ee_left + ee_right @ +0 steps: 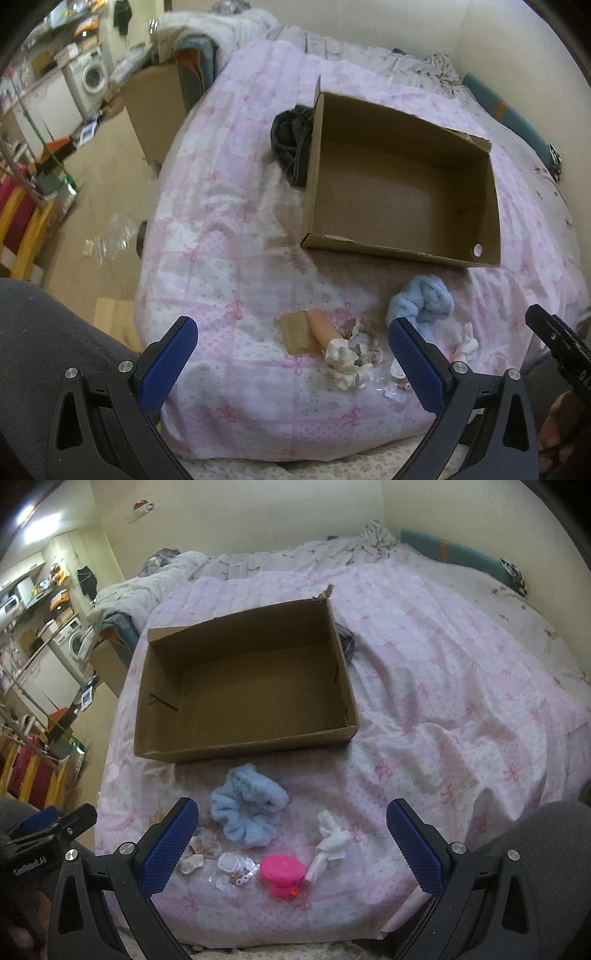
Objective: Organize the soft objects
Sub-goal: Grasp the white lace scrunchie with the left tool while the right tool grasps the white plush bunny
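While both grippers hover wide apart and hold nothing, the left gripper (293, 354) and right gripper (291, 834) face a bed (461, 664) with a pink quilt. An empty cardboard box (243, 686) sits mid-bed. Just before it lie a blue scrunchie (247, 812), a white cloth (330, 840) and a pink toy (282, 873).

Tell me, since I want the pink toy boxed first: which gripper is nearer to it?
Right. The right gripper has the pink toy between its open fingers; the left gripper sits farther left, over the lace scraps.
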The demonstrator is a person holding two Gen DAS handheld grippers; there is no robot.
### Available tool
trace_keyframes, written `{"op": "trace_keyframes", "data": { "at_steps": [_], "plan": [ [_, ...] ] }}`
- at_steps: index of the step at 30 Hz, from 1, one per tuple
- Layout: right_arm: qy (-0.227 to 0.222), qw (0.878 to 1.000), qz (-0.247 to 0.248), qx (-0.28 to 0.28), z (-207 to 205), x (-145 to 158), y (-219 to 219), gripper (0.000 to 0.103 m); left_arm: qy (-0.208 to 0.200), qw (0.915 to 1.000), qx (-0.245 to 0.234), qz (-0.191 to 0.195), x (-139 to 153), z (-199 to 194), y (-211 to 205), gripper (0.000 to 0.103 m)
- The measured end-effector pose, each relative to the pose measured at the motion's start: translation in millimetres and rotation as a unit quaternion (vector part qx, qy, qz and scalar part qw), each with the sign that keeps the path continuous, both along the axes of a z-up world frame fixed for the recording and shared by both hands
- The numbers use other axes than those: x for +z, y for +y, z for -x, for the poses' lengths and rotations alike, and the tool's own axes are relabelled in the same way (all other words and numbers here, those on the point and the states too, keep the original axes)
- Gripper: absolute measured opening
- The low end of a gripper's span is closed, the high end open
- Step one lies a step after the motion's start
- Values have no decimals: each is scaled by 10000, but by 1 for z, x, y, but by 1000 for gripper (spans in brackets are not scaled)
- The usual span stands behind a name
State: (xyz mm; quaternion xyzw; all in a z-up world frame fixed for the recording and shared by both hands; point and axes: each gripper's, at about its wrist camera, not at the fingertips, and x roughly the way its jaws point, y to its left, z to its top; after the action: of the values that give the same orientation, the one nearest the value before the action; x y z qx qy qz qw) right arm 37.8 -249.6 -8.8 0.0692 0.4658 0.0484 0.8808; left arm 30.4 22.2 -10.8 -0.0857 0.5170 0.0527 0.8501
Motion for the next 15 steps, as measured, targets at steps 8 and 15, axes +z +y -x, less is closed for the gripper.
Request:
{"op": "trace_keyframes", "data": {
  "at_steps": [8, 15],
  "plan": [
    [285, 9994, 12, -183, -22, -12, -19, 103, 1377, 9864, -288, 851, -58, -29, -20, 70],
    [482, 9981, -197, -325, -23, -27, -26, 103, 1988, 9758, -358, 836, -103, -40, -36, 39]
  ]
}}
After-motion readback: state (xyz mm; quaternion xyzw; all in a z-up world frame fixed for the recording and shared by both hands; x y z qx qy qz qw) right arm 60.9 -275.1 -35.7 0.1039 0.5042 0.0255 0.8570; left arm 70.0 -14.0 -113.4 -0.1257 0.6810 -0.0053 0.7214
